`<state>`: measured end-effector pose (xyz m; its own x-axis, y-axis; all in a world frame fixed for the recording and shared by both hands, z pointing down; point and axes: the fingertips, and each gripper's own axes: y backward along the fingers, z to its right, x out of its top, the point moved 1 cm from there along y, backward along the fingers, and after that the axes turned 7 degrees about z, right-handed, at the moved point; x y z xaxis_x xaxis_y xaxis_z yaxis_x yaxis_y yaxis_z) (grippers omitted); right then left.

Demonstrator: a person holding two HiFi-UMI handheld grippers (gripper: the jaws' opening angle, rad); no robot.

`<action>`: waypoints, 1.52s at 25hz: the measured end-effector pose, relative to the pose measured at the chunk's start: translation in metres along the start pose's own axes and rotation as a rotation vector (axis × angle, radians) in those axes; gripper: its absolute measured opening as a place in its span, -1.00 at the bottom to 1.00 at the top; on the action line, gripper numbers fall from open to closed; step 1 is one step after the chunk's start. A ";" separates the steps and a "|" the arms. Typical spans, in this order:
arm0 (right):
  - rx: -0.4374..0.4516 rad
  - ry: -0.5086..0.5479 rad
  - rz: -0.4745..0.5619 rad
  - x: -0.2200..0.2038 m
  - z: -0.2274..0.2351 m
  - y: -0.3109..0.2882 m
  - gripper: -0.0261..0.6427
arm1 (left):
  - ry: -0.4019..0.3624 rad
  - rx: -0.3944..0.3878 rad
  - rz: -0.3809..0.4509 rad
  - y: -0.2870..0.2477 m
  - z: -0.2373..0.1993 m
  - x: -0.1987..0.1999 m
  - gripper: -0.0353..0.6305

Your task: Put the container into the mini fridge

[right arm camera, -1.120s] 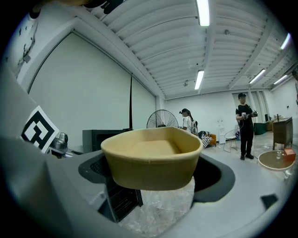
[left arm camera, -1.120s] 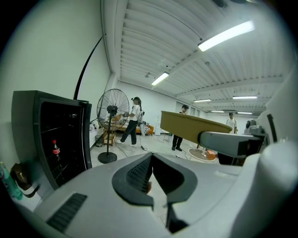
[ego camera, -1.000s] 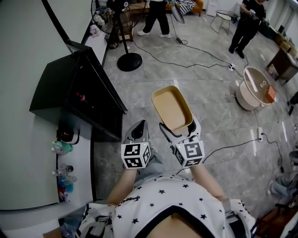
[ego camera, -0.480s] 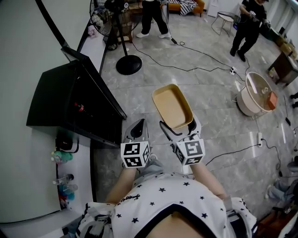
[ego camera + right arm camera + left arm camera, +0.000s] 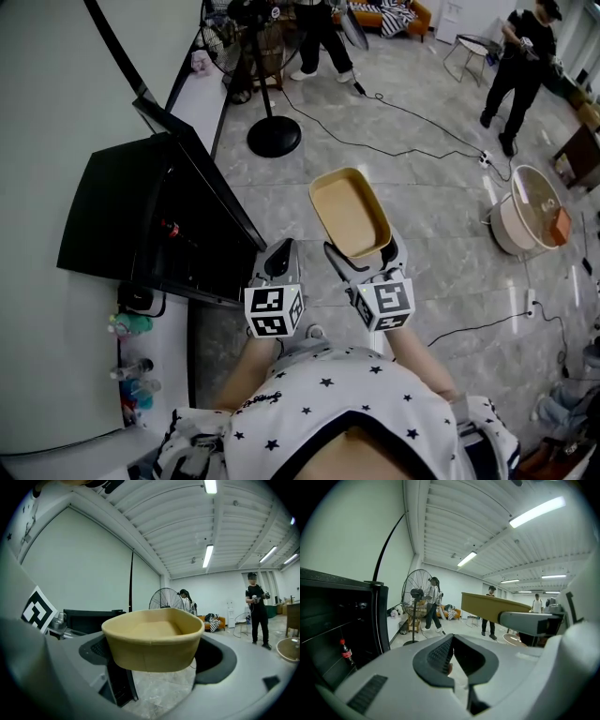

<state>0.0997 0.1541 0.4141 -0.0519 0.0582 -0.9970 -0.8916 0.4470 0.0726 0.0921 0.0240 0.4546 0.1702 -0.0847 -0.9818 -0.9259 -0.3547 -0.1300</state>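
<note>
A: What's nearest the person?

B: The two grippers, held out over the floor. The left gripper (image 5: 279, 255) has its jaws drawn together on nothing. The right gripper (image 5: 364, 257) is clamped on the near end of the container (image 5: 349, 214), one jaw on each side wall.

A: What is the container like?

B: It is a tan, shallow, open tub that looks empty. It is carried level, in the air, with its far end sticking out past the jaws.

A: And the mini fridge?

B: The mini fridge (image 5: 112, 206) is to the left and a little further on. It is a black box that stands open, with a cola bottle (image 5: 169, 228) on a shelf inside. I think the dark panel on its right is the swung-out door, but the steep angle leaves that unsure.

A: So how far along is it?

B: I'd say the pick-up is done. The carry across, setting the tub on a shelf and letting go are left. Beyond, a fan stand (image 5: 274, 136) and people (image 5: 520, 66) are well apart.
</note>
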 end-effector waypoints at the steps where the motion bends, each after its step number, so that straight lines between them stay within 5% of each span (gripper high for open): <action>1: 0.008 -0.001 0.003 0.000 -0.001 -0.006 0.63 | -0.002 0.008 0.002 -0.002 -0.005 0.001 -0.86; 14: 0.190 -0.020 0.002 -0.011 -0.018 -0.091 0.63 | 0.032 0.200 0.022 -0.021 -0.068 0.006 -0.86; 26: 0.518 -0.018 -0.004 -0.012 -0.036 -0.206 0.63 | 0.095 0.533 0.094 -0.054 -0.131 0.022 -0.86; 38: 0.864 -0.052 -0.029 -0.028 -0.109 -0.258 0.63 | 0.141 0.877 0.127 -0.017 -0.170 0.019 -0.86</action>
<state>0.2817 -0.0601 0.4200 0.0051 0.0673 -0.9977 -0.2371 0.9694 0.0642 0.1678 -0.1298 0.4621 0.0353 -0.2090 -0.9773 -0.8558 0.4987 -0.1376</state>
